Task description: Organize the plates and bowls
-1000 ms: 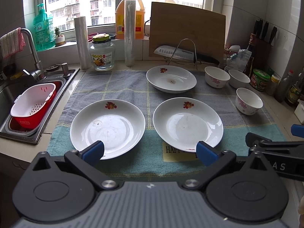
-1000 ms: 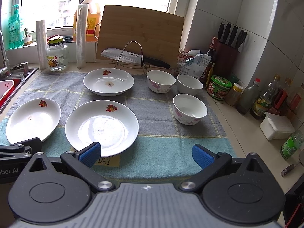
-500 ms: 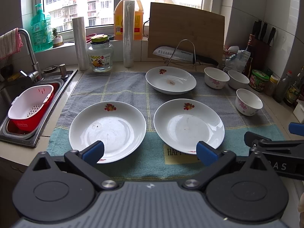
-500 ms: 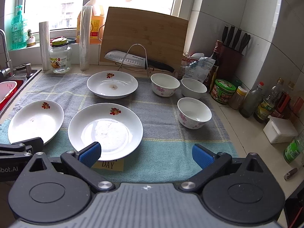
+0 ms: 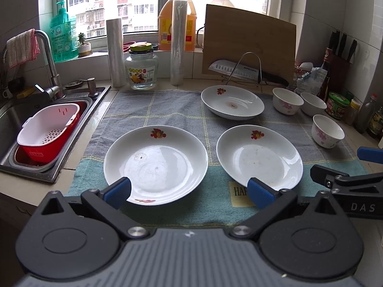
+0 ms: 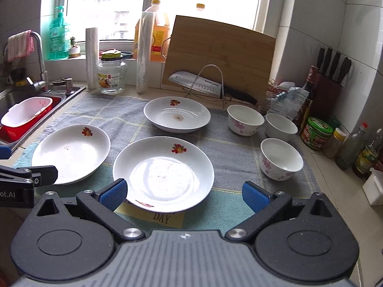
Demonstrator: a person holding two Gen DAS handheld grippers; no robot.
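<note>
Plates: three on the towel (image 5: 153, 110), centre frame; near-left plate (image 5: 155, 165), near-right plate (image 6: 163, 172), far plate (image 5: 232, 105). Bowls (image 6: 281, 159) sit right. Left gripper (image 5: 189, 189) and right gripper (image 6: 184, 192) w/ jaws spread, nothing held. Risk: glazed rims slip from a shallow pinch; towel may drag.

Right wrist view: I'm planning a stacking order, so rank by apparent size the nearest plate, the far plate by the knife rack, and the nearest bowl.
1. Nearest plate, largest.
2. Far plate; it may match the first, only farther away.
3. Nearest bowl, smallest.
</note>
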